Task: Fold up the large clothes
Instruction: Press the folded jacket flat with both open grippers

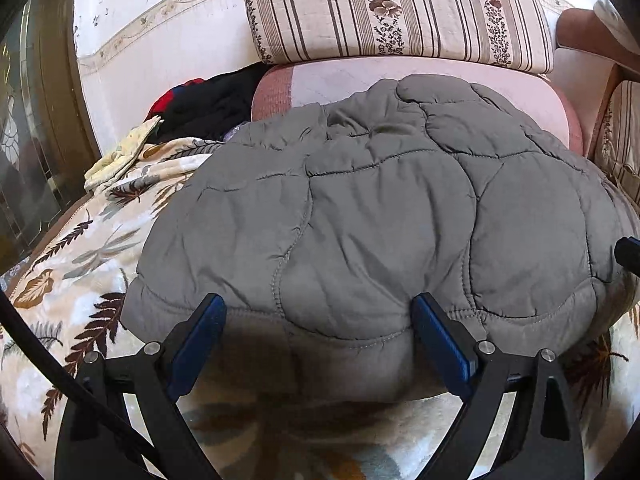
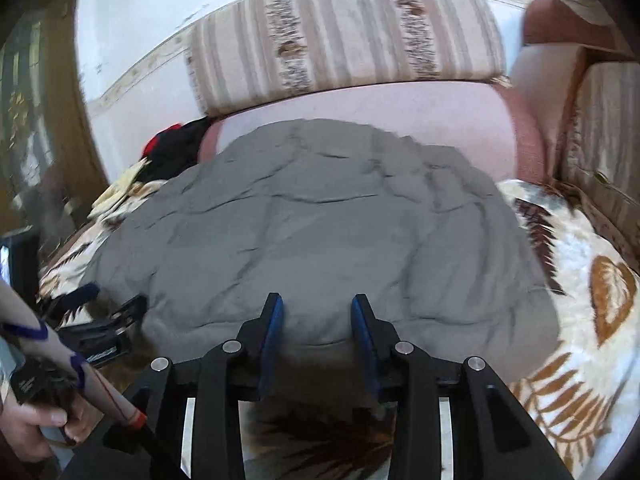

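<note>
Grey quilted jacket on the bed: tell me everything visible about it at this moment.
The grey quilted jacket is a puffy padded garment with curved stitched panels and a matte, creased shell. It lies folded into a compact mound on the leaf-patterned blanket, its far edge on the pink cushion. No sleeves, zip or collar show. The left gripper stands open at its near hem; the right gripper, jaws apart, sits at the near edge too, neither pressing the fabric.
</note>
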Available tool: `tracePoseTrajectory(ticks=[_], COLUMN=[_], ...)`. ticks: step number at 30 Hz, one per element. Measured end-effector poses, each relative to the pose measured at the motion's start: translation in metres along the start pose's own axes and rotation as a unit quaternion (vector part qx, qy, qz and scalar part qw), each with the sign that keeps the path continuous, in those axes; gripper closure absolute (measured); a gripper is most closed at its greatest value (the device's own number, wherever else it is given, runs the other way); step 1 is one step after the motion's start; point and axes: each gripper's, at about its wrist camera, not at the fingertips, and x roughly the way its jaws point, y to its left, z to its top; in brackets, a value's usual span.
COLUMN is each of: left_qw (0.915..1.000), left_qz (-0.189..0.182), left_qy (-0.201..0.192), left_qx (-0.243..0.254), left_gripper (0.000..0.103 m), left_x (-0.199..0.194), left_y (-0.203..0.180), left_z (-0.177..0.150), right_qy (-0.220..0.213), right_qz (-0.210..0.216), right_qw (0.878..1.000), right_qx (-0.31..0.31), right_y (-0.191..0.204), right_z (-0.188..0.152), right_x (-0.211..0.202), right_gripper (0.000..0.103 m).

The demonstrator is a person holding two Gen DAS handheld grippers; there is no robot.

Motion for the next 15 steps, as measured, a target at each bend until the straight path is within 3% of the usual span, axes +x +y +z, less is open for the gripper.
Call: tracePoseTrajectory(ticks=[6,15], left_qw=[1.0000,1.0000], left_qz=[0.002,0.004], left_qy=[0.000,0.000], left_qx=[0.003,0.008], left_gripper=[0.008,0.008], left_x=[0.001,0.003], left_y=[0.001,-0.001], left_z=[-0.001,-0.004], right_qy=[0.029,0.039], right_qz=[-0.013,-0.005], right_qw=[0.999,0.999], right_qx=[0.015,0.022], right_y=[-0.013,-0.017], right_z=[-0.007,-0.011], right_x=[0.011,0.020], right_gripper=[0.063,0.062])
